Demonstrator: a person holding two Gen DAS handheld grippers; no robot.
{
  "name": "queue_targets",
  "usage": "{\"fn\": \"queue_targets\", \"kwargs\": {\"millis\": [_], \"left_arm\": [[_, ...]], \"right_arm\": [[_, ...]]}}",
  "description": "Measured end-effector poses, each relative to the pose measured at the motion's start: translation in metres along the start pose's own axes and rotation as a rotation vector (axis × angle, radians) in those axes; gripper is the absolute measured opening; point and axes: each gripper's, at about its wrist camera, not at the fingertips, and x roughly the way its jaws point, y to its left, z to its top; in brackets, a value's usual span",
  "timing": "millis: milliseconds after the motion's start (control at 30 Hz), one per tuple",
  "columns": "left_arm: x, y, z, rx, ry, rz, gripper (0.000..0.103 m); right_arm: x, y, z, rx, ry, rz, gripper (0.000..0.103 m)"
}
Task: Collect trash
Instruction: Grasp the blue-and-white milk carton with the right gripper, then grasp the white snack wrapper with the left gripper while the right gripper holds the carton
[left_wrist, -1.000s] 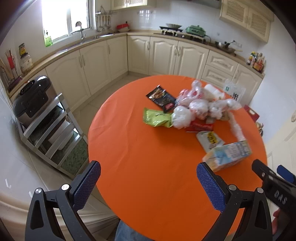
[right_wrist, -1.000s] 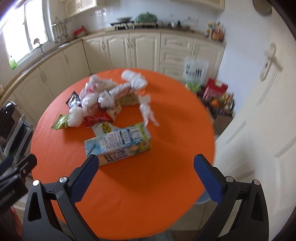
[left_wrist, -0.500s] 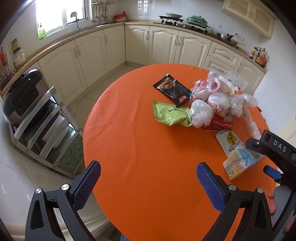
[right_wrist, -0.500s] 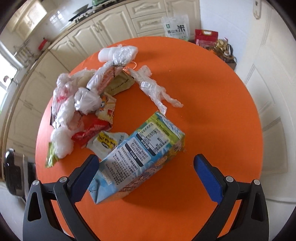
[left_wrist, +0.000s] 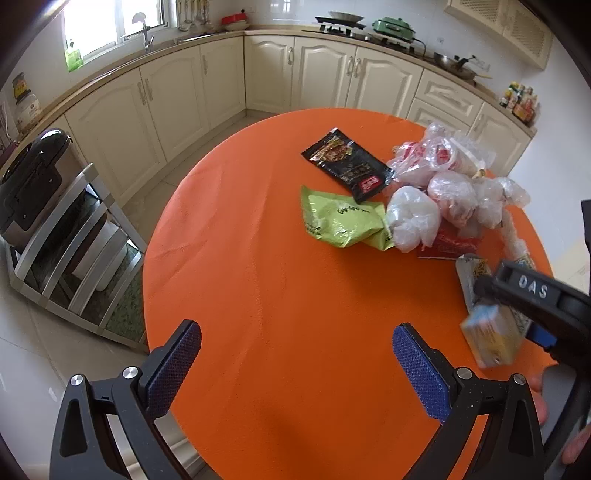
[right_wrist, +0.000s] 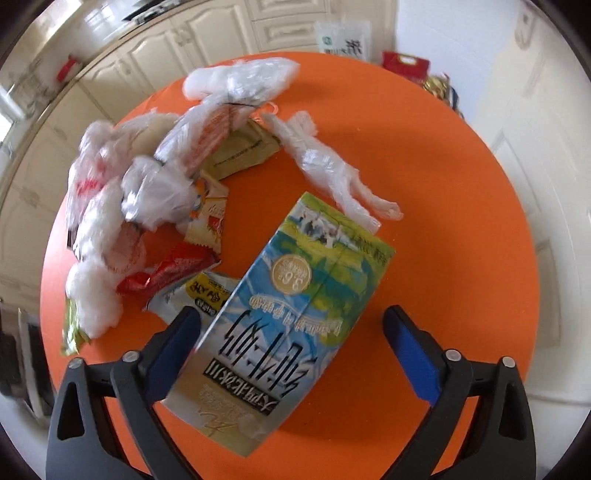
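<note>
Right gripper (right_wrist: 291, 332) of mine has just been closing around the milk carton (right_wrist: 291, 328) on the orange table (right_wrist: 461, 229), left gripper (left_wrist: 295, 350) wide open and empty, so the plastic bags (right_wrist: 147, 184) and wrappers (left_wrist: 343, 218) are left to pick up.

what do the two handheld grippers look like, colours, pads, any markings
Both are black plastic with angular, cut-out finger arms and silver screw heads. The left gripper carries dark blue, cross-hatched textured pads; the right gripper has blue pads too. From the left wrist view, the right gripper's body shows raised white letters "DAS" and a blue part below. No cables or sleeves visible.
</note>
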Motion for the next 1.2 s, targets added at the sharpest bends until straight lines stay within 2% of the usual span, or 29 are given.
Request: {"fn": "queue_targets", "kwargs": {"millis": [33, 100, 167, 233, 300, 333, 433, 533, 600, 667, 767, 967, 1200], "left_arm": [[0.001, 0.002, 0.0, -0.004, 0.002, 0.006, 0.101], [0.004, 0.002, 0.0, -0.009, 0.007, 0.008, 0.101], [0.005, 0.002, -0.001, -0.015, 0.009, 0.006, 0.101], [0.005, 0.001, -0.002, -0.017, 0.01, 0.004, 0.101], [0.004, -0.002, -0.004, -0.011, 0.014, -0.003, 0.101], [0.003, -0.004, -0.005, -0.007, 0.014, -0.004, 0.101], [0.002, -0.013, -0.007, 0.009, 0.012, -0.011, 0.101], [0.0, -0.024, -0.009, 0.027, 0.012, -0.02, 0.101], [-0.001, -0.03, -0.01, 0.04, 0.014, -0.024, 0.101], [-0.001, -0.037, -0.011, 0.052, 0.018, -0.029, 0.102], [-0.002, -0.046, -0.009, 0.052, 0.027, -0.034, 0.102], [0.001, -0.067, -0.004, 0.041, 0.048, -0.05, 0.102], [0.002, -0.102, 0.006, -0.01, 0.046, -0.094, 0.102]], "right_arm": [[-0.003, 0.0, -0.002, -0.023, -0.013, -0.016, 0.083], [-0.007, -0.001, -0.008, -0.081, -0.031, -0.061, 0.058], [-0.013, -0.007, -0.013, -0.155, -0.029, -0.045, 0.052], [-0.017, -0.015, -0.016, -0.205, -0.016, -0.034, 0.05], [-0.019, -0.016, -0.024, -0.289, -0.037, -0.064, 0.05], [-0.022, -0.015, -0.029, -0.378, -0.067, -0.122, 0.05], [-0.022, -0.016, -0.043, -0.499, -0.122, -0.216, 0.052], [-0.022, -0.022, -0.042, -0.488, -0.124, -0.209, 0.056], [-0.019, -0.024, -0.04, -0.477, -0.14, -0.225, 0.068], [-0.017, -0.029, -0.039, -0.475, -0.177, -0.246, 0.072], [-0.01, -0.039, -0.038, -0.436, -0.173, -0.145, 0.054], [-0.01, -0.053, -0.029, -0.397, -0.18, -0.076, 0.053], [-0.036, -0.078, -0.006, -0.349, -0.252, -0.045, 0.053]]}}
